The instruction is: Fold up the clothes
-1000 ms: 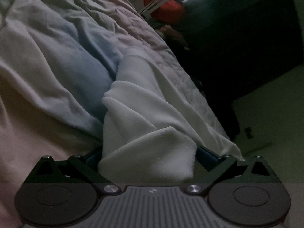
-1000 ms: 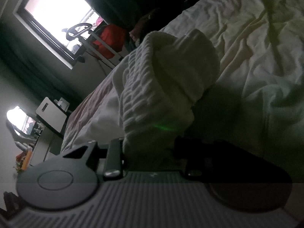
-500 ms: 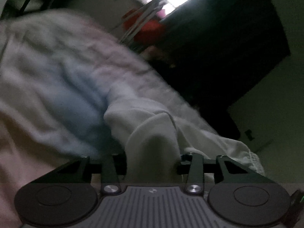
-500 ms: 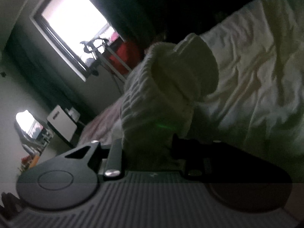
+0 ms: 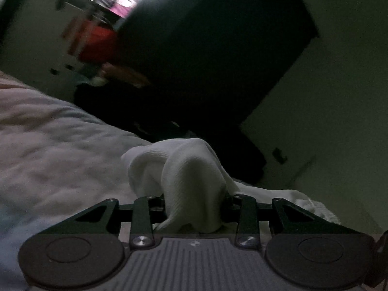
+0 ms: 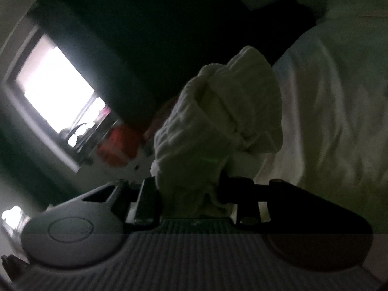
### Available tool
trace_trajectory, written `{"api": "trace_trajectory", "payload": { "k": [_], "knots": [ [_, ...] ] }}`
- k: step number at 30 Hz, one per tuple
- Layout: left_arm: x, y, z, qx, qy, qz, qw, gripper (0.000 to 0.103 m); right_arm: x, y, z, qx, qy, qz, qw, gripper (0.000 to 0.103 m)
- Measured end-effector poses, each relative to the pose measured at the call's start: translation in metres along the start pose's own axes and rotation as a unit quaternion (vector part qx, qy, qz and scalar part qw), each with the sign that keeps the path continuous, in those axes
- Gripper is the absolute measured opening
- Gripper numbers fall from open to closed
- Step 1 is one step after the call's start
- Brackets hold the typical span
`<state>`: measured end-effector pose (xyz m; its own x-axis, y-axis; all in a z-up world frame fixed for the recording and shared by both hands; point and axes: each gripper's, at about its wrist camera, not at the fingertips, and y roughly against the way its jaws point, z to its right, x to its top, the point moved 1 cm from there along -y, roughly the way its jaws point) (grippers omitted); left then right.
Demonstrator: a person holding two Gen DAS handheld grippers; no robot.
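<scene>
Fingers of left gripper (image 5: 194,214) pinched on white garment (image 5: 191,181), bunched up near; bed (image 5: 55,155) spreads left, bed edge far, dark curtain (image 5: 208,48) beyond. Right view: right gripper (image 6: 191,194) fingers clamped on same white garment (image 6: 218,121); bed (image 6: 334,111) right, window (image 6: 53,89) far left.

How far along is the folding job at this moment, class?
Done: nothing looks folded yet. In hand: the left gripper and right gripper are each clamped on bunched white knit garment, raised above the bedspread. Left: laying it flat, folding it and setting it down.
</scene>
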<state>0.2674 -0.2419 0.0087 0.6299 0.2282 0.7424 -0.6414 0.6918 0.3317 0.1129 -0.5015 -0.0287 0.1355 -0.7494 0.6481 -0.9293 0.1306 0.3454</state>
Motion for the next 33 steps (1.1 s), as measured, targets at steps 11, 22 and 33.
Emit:
{"api": "trace_trajectory", "payload": {
  "k": [11,22,33],
  "knots": [
    [-0.058,-0.131,-0.009,0.020,-0.107,-0.096,0.9895,0.040,-0.037,-0.071,0.108,-0.067,-0.059,0.012,0.996,0.032],
    [-0.097,-0.096,-0.053,0.057,-0.129,-0.112,0.9836,0.081,-0.080,-0.050,0.137,-0.125,-0.107,-0.068,0.984,0.058],
    [-0.058,0.030,0.036,0.064,-0.189,-0.082,0.9764,0.099,-0.066,0.064,0.036,-0.143,0.065,-0.042,0.987,0.059]
  ]
}}
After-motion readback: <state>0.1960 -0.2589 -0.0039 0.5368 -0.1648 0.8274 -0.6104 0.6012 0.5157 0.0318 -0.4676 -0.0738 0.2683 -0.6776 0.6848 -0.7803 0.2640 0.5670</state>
